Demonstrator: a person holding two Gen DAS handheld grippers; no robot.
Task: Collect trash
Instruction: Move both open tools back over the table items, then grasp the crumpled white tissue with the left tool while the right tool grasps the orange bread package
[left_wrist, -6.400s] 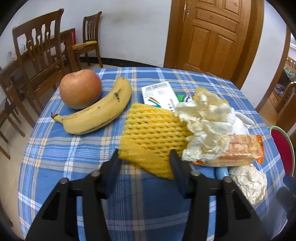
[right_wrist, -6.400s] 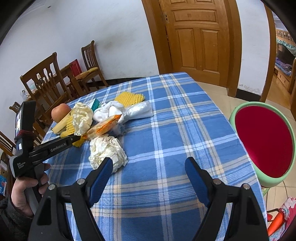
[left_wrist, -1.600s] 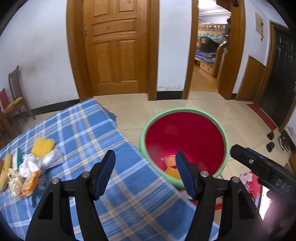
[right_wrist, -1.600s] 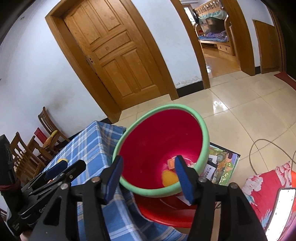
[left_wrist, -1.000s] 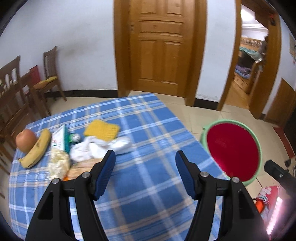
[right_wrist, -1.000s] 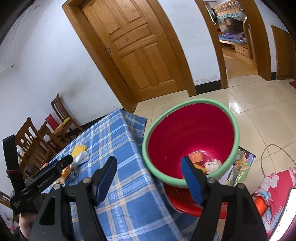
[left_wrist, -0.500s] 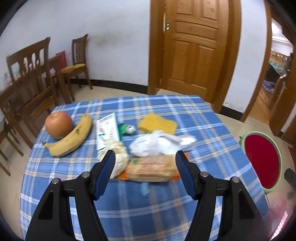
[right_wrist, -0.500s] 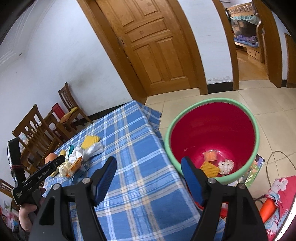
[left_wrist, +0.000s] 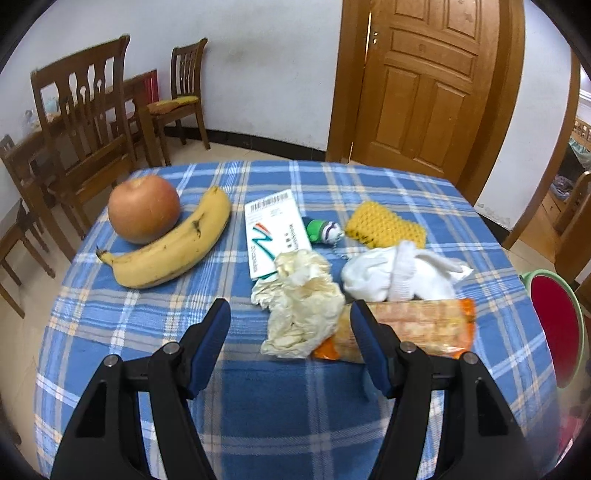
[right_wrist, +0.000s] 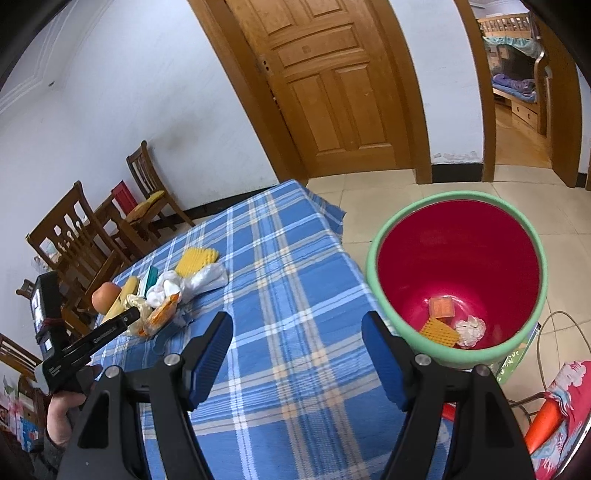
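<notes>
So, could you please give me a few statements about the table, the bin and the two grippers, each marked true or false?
1. The left gripper is open and holds nothing. True.
2. The apple touches the banana. True.
3. The red bin is empty. False: a crumpled white wad, a yellow foam net and a small orange piece lie at its bottom.
4. The crumpled tissue lies between the left gripper's fingers. True.
5. The right gripper grips a snack wrapper. False: it is open and empty.

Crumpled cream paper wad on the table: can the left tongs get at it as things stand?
Probably yes. The left tongs are open, and the crumpled cream paper wad lies just ahead between the fingers, uncovered. The orange-edged snack packet touches its right side and might get pinched too.
</notes>
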